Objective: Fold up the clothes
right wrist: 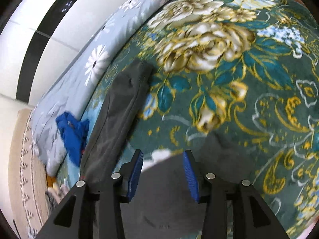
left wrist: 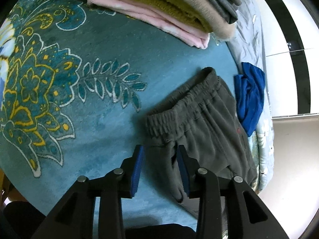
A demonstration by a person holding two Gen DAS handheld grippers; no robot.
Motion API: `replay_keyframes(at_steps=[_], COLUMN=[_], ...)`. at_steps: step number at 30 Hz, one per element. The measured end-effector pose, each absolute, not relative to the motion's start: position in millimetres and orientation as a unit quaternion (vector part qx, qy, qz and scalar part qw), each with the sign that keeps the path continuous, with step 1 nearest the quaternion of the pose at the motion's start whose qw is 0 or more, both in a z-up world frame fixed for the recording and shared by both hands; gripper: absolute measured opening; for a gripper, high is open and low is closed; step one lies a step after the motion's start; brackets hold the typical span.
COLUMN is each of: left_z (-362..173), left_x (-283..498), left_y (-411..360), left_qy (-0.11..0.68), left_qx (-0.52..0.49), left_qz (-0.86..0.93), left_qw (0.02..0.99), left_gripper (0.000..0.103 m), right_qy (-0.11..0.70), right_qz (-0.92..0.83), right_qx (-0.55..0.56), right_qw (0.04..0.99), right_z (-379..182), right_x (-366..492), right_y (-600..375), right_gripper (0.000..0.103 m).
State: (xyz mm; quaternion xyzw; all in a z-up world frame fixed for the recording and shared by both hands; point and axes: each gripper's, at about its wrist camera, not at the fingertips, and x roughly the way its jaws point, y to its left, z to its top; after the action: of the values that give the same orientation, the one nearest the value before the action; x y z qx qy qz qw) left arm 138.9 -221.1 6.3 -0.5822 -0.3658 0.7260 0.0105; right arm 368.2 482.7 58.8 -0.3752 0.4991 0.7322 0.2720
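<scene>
Dark grey trousers (left wrist: pixel 201 119) with an elastic waistband lie on a teal floral blanket (left wrist: pixel 111 45). My left gripper (left wrist: pixel 160 149) is open, its blue pads either side of the trousers' side seam just below the waistband. In the right wrist view a trouser leg (right wrist: pixel 119 109) stretches away along the blanket's left edge, and more grey cloth (right wrist: pixel 167 183) lies under and between my right gripper's pads. My right gripper (right wrist: pixel 163 154) is open, low over that cloth. Whether either gripper touches the fabric is unclear.
A stack of folded clothes (left wrist: pixel 159 6), pink, mustard, beige and grey, sits at the blanket's far side. A crumpled blue garment (left wrist: pixel 250 95) (right wrist: pixel 72 133) lies beside the trousers on a pale flowered quilt (right wrist: pixel 95 63). The bed edge and the floor (left wrist: pixel 293 159) are close by.
</scene>
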Motion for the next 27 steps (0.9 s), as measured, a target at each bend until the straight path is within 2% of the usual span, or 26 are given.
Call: replay_keyframes(at_steps=[19,27], left_z=[-12.0,-14.3], left_x=[141.0,132.9], left_y=[-218.2,-203.5], left_qy=[-0.389,-0.369], left_qx=[-0.597,-0.610], left_qz=[0.701,0.701], left_qw=[0.026,0.033], left_gripper=[0.039,0.039], right_qy=[0.525,0.563], right_qz=[0.697,0.661], right_qx=[-0.392,-0.401], right_qw=[0.291,0.290], right_z=[46.8,9.1], right_x=[440.2,459.1], right_y=[467.6,460.9], right_gripper=[0.049,0.050])
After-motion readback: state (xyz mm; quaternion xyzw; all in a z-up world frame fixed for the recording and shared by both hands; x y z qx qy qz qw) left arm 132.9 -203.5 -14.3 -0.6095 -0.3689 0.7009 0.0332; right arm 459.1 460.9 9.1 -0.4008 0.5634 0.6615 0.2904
